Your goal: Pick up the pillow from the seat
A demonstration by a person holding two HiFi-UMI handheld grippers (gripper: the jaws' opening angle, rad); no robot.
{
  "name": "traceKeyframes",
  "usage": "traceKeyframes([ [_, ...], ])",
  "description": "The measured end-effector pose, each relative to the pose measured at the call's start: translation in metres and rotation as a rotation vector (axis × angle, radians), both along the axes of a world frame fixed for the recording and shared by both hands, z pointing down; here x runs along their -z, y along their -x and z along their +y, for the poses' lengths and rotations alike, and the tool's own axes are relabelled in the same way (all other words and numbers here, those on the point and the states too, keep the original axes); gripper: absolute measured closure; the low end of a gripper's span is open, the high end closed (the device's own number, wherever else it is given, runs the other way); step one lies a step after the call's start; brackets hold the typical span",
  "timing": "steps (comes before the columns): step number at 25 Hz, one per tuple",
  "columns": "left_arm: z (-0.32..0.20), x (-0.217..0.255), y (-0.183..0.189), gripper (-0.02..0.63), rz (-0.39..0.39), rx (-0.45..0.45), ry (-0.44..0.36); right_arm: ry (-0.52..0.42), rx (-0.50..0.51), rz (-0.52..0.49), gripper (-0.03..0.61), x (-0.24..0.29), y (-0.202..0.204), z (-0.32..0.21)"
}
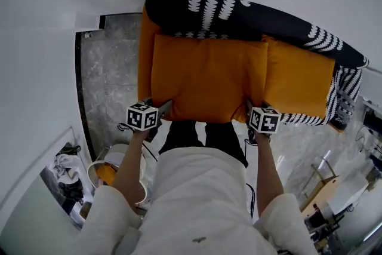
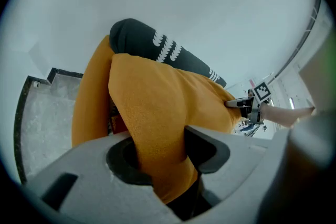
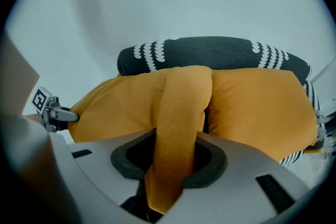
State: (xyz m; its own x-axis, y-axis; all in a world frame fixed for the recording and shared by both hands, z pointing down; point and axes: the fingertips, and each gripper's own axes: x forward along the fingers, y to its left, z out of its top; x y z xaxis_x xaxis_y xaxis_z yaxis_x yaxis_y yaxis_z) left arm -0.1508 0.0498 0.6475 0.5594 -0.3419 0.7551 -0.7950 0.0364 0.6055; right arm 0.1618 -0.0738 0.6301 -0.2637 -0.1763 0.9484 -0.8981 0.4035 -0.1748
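Pinching orange pillow [image 1: 206, 80] — left gripper [image 1: 161, 109], right gripper [image 1: 252, 109] (second cushion [image 1: 298, 86] on sofa [image 1: 239, 18])

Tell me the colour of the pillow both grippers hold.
The pillow is plain orange, clearest in the head view.

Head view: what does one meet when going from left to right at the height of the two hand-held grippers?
Grey stone floor → left hand-held gripper → orange pillow → right hand-held gripper → second orange cushion → black-and-white striped cover.
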Motion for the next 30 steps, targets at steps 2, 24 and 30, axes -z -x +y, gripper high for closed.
traceKeyframes([
  [2,0.002,0.014,0.006,0.423,-0.015,-0.014,-0.023,-0.018,-0.018,-0.018,0.443,0.012,0.003,0.009],
  [24,-0.006,0.117,0.011,0.420,-0.089,-0.187,-0.254,-0.236,-0.229,-0.072,0.442,0.118,-0.013,0.075],
  [30,-0.025,0.135,-0.014,0.419,-0.070,-0.269,-0.329,-0.294,-0.334,-0.064,0.442,0.138,-0.041,0.093],
])
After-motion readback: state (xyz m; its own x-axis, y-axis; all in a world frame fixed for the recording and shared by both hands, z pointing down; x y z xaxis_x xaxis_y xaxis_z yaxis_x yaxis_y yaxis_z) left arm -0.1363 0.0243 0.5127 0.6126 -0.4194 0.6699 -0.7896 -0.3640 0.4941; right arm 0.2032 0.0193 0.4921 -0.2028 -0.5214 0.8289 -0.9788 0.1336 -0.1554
